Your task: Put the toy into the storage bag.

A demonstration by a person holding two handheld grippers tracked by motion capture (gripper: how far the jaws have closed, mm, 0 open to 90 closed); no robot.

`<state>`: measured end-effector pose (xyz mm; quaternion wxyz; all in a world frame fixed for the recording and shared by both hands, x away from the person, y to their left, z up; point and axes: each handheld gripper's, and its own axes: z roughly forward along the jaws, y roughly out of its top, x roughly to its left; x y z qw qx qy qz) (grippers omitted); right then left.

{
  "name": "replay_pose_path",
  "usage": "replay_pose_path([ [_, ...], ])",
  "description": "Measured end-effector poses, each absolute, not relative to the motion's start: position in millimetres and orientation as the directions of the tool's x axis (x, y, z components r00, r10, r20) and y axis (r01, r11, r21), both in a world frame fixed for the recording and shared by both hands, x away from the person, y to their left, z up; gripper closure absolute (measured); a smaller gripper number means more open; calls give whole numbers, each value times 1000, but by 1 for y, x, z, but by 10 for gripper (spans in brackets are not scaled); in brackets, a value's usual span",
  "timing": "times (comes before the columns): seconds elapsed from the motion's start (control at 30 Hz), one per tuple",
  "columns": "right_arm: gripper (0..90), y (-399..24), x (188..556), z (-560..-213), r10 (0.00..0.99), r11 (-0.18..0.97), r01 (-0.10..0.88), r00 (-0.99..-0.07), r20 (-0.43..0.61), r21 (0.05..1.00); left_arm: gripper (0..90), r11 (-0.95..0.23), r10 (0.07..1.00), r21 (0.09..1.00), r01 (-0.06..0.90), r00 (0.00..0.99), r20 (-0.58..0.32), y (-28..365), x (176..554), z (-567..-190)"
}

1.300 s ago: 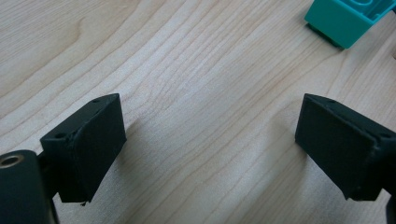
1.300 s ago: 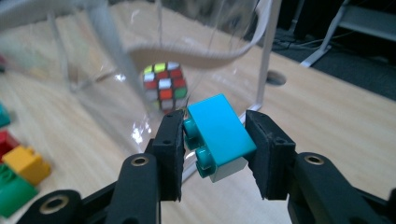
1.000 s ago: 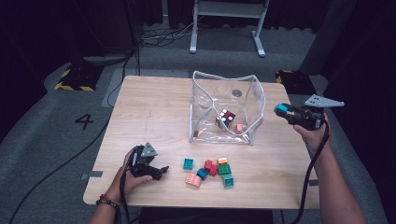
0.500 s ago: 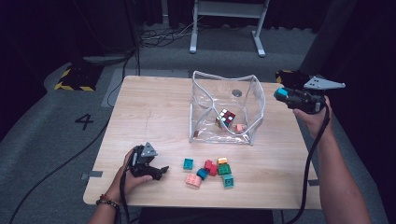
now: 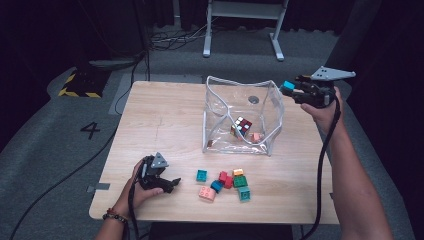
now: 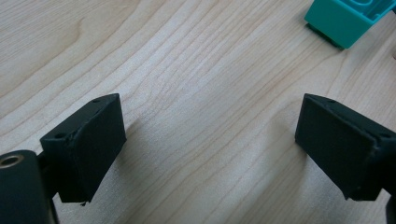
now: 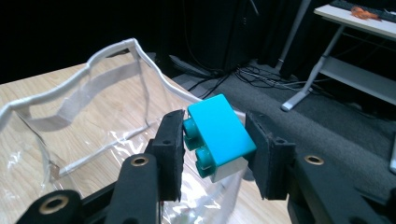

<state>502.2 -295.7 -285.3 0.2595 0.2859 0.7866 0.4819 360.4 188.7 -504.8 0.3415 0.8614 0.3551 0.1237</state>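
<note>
My right tool (image 7: 212, 140): pinching a turquoise block (image 7: 219, 135), held above the rim of the clear pouch (image 5: 220, 100); my left tool (image 6: 210, 144): jaws spread, low over the bench (image 5: 165, 115), near loose blocks (image 5: 225, 182).

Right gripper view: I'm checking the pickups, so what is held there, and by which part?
The right tongs clamp a turquoise toy brick by two opposite sides, above the clear bag. The left tongs hold nothing.

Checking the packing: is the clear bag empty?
Not empty: the clear plastic bag holds a multicoloured puzzle cube and a pink toy block.
</note>
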Motion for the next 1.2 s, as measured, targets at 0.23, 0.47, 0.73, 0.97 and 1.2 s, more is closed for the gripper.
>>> replay_pose_path([
  [0.23,593,-271,511,-283,671,398,189,-728,-144,898,87,-514,698,677,527,716,-28,189,360,-505],
  [0.47,593,-246,519,-287,631,451,193,-760,-159,871,87,-514,697,676,527,717,-29,189,360,-505],
  [0.73,592,-224,528,-293,579,551,194,-789,-204,812,87,-514,698,676,527,716,-27,189,360,-505],
  [0.97,591,-208,535,-301,538,610,189,-812,-226,770,87,-515,699,674,530,714,-28,189,360,-505],
  [1.2,591,-200,538,-311,541,674,223,-798,-266,704,87,-515,698,676,527,716,-26,189,360,-505],
])
